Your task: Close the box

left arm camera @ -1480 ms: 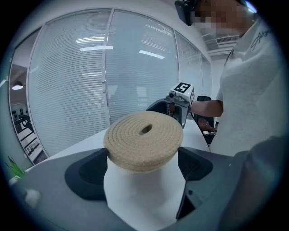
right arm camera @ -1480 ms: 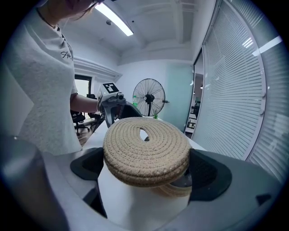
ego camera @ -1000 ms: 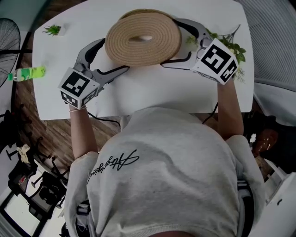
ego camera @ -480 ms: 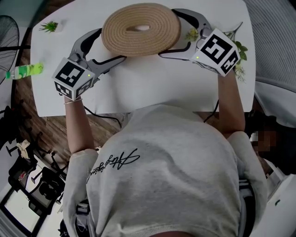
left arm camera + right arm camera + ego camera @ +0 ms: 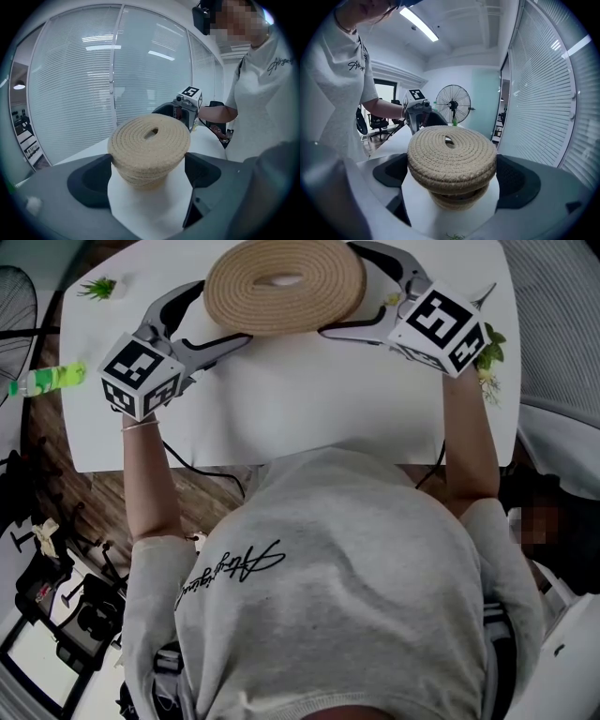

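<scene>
White table (image 5: 309, 399) underneath it all. Left gripper (image 5: 148, 164) and right gripper (image 5: 452, 173) are both clamped on the woven lid (image 5: 284, 282) from opposite sides. It sits right over the rope box (image 5: 457, 199), a bit off-centre and not seated yet.

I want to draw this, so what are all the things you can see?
lid: one, tan, held over the box
box: one, tan, on table under lid
table: one, white, under everything
bottle: one, green, table's left edge
small plant: one, green, far left corner
leafy sprig: one, green, table's right edge
fan: one, black, beyond the table
left gripper: one, grey, fingers on lid
right gripper: one, grey, fingers on lid
</scene>
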`<state>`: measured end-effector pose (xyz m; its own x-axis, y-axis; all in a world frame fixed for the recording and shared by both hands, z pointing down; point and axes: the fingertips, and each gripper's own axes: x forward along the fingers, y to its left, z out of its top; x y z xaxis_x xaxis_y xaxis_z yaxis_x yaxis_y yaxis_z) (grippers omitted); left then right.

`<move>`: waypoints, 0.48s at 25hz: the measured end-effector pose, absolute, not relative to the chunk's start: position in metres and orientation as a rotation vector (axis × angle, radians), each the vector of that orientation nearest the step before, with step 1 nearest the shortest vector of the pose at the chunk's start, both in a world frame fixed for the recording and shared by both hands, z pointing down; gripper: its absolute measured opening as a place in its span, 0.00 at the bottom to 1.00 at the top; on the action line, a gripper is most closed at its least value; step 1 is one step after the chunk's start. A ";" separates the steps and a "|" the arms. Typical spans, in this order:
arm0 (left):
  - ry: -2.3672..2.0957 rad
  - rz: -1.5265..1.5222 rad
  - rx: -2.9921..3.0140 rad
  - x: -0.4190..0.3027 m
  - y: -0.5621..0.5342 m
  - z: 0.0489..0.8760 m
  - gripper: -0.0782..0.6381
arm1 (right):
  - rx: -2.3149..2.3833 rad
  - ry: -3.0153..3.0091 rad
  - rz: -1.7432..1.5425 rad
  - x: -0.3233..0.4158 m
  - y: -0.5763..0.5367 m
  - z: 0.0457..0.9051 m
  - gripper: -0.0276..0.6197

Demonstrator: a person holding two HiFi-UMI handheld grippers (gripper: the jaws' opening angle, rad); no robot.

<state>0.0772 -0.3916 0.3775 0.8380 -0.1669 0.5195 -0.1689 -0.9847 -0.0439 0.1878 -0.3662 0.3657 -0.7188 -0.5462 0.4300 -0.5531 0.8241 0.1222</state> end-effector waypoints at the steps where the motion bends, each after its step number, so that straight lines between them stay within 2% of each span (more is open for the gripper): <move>1: -0.271 0.845 3.005 0.077 -0.393 0.378 0.79 | 0.817 -2.553 0.023 0.188 -0.368 0.366 0.95; 12: -0.257 0.906 2.992 0.083 -0.406 0.390 0.79 | 0.823 -2.523 0.048 0.193 -0.379 0.380 0.95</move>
